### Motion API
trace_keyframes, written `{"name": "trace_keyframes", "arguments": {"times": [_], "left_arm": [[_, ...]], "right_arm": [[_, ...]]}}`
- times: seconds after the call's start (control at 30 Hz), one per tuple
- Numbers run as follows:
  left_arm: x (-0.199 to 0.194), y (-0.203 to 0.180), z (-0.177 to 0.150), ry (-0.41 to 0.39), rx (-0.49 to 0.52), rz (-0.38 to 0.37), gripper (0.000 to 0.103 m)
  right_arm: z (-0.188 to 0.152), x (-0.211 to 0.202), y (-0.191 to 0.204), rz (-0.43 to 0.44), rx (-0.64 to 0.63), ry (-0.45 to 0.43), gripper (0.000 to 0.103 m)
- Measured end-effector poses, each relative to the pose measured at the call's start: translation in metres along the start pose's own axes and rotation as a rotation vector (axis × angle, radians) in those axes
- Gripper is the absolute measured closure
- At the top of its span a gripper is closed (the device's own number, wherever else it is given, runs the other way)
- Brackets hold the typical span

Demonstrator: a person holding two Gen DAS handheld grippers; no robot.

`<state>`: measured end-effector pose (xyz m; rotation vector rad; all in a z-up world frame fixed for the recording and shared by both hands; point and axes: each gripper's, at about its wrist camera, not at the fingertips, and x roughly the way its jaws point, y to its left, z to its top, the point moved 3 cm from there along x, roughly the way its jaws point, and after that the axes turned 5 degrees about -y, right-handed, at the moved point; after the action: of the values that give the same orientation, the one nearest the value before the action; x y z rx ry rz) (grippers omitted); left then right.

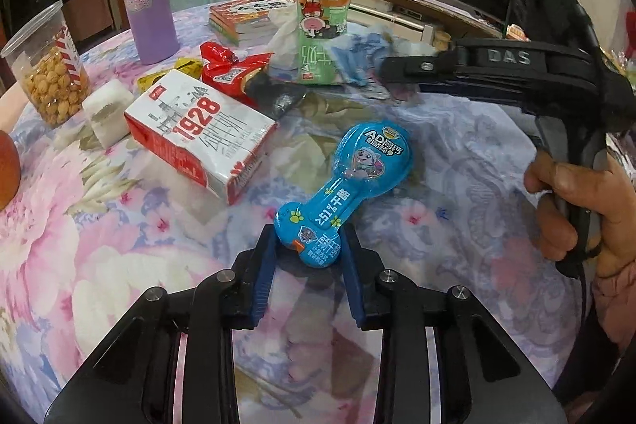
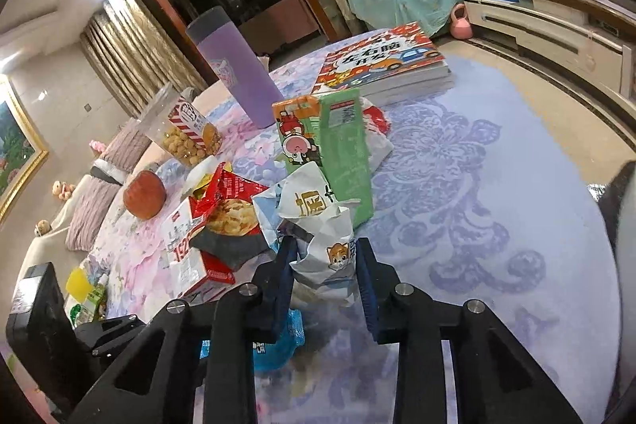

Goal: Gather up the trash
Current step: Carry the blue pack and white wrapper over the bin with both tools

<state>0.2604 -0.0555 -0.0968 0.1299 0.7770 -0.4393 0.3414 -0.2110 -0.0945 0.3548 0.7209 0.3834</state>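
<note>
The left gripper [image 1: 308,245] is clamping the blue packet [image 1: 346,181], lengthwise ahead of its jaws; the right gripper [image 2: 326,265] is pinching the white wrapper [image 2: 322,245].

In the left wrist view, we see only a sliver of the apple [image 1: 8,169], cut by the left edge. The blue wrapper [image 1: 346,185] has its near end hidden between the pads of the left gripper [image 1: 310,245]. The right gripper's tips are blurred against crumpled wrappers, so we cannot tell there what they touch. The chip bag [image 1: 234,70] is partly hidden behind the carton [image 1: 198,134].

In the right wrist view, the white wrapper [image 2: 326,249] hides the base of the green carton [image 2: 338,153]. The blue wrapper [image 2: 278,340] is mostly hidden under the left finger [image 2: 274,289]. Print on the books [image 2: 385,58] is too small to read.
</note>
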Motion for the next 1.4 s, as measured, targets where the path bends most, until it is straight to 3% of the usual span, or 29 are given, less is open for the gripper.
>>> {"name": "trace_keyframes", "arguments": {"times": [0.6,1.4], "left_arm": [[-0.017,-0.034,0.000,-0.042,-0.086,-0.054,0.074],[-0.011,-0.106,0.028,-0.069,-0.025,-0.126,0.074]], "right_arm": [[-0.031,-0.106,-0.032,-0.062,0.098,-0.112,0.073],[-0.054,-0.173,-0.078,-0.149,0.183,-0.190,0.073]]}}
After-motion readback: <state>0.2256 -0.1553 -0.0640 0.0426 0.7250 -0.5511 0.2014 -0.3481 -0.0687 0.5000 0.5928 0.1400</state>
